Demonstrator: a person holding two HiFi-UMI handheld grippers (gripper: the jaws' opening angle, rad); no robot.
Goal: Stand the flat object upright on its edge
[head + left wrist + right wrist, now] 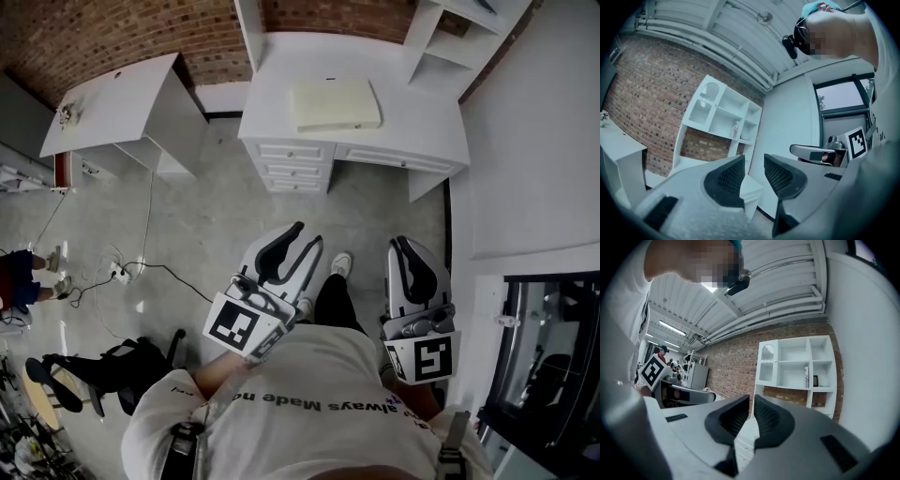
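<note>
Holding left tool (309,234) and right tool (403,246) level, both closed and empty, well short of the cream object (335,103) lying flat on the white surface (412,112); I'm judging a square approach to one long edge best.

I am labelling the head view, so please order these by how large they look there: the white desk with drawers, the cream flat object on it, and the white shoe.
Largest to smallest:
1. white desk with drawers
2. cream flat object
3. white shoe
The differences are clear, and no two look alike.
</note>
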